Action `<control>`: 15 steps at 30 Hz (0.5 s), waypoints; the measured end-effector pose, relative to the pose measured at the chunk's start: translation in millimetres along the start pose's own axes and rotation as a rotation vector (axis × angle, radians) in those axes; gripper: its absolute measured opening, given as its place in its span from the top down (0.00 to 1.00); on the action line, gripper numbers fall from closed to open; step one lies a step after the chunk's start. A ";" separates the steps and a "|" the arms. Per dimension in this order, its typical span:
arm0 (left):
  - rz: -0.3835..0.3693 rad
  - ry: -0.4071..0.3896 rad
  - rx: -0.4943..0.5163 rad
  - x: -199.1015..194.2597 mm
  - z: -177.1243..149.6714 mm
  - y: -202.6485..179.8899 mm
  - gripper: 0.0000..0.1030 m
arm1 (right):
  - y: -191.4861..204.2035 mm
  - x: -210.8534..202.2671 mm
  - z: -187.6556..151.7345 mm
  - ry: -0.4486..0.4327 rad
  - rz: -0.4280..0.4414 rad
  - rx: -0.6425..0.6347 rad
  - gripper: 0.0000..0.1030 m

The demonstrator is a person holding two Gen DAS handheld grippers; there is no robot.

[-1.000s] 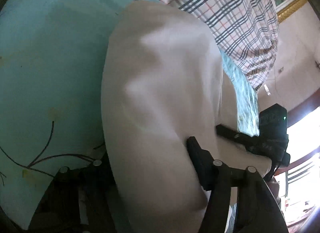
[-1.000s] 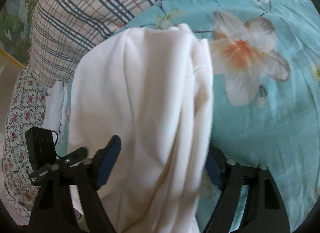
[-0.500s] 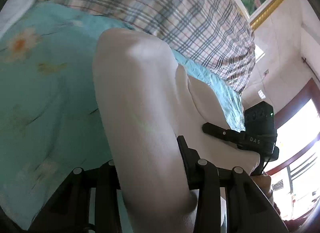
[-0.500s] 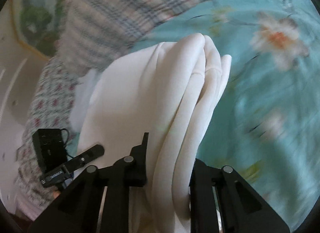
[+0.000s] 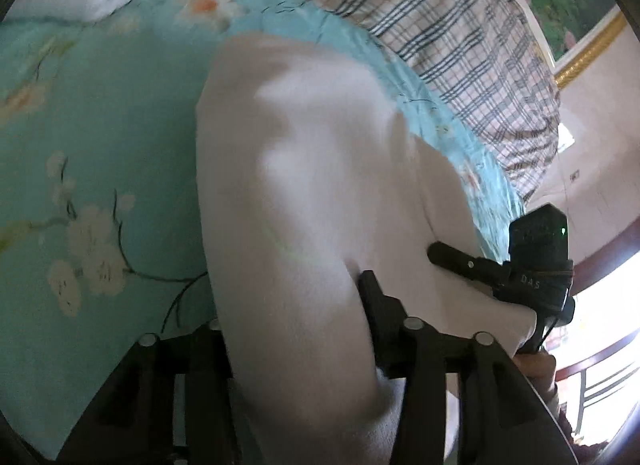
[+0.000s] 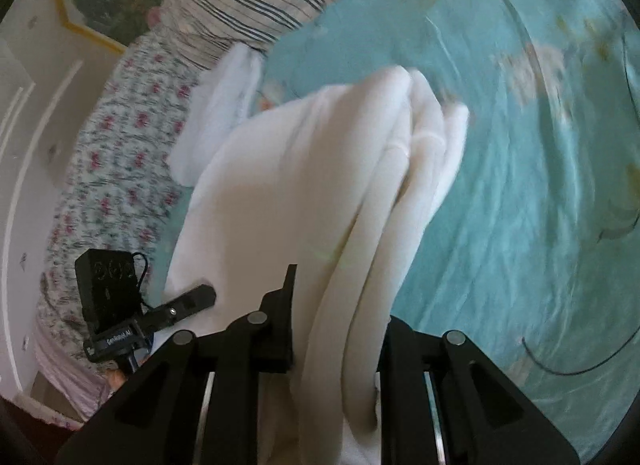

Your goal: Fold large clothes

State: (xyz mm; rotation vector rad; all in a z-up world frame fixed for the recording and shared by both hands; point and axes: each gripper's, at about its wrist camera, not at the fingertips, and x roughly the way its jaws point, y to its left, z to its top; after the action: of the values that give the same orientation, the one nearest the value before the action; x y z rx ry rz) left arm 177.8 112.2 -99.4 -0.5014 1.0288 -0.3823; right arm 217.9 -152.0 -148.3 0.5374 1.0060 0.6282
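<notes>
Garment (image 5: 304, 201), white, soft, limp, bulky; held up over teal flowered bedsheet (image 5: 100, 113), draped between both grippers. Likely light but floppy; best held at bunched edges. Left gripper (image 5: 296, 329) pinching thick fold; right gripper (image 6: 336, 329) clamped on layered folds. Versus a second ago: right jaws narrower, both views swung toward plaid pillow (image 5: 460, 25).

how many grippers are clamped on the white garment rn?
2. The left gripper is shut on a thick bunch of the white garment; the right gripper grips its stacked folds. Both hold it above the teal floral sheet. Fingertips are partly hidden by cloth.
</notes>
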 end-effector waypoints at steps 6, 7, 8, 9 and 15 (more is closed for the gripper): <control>0.039 0.002 -0.002 -5.1 -3.1 -2.5 0.44 | -10.9 1.4 -6.6 -0.021 -0.015 0.033 0.72; 0.053 0.001 0.004 -10.4 -5.4 -5.6 0.44 | -9.7 -2.0 -6.4 -0.026 -0.030 0.029 0.71; 0.061 -0.003 0.007 -15.7 -6.5 -6.9 0.42 | -7.5 -5.3 -7.0 -0.031 -0.045 0.024 0.68; 0.069 -0.010 0.010 -21.2 -7.3 -8.4 0.42 | -6.3 -10.7 -7.6 -0.040 -0.062 0.019 0.62; 0.095 -0.110 0.031 -74.9 -14.6 -12.9 0.42 | 7.2 -65.0 -17.9 -0.173 -0.140 -0.001 0.56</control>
State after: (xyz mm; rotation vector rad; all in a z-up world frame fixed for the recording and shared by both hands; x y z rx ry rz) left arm 129.0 137.7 -45.0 -0.4387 0.9356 -0.2829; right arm 175.0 -190.2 -112.4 0.5068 0.8716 0.4498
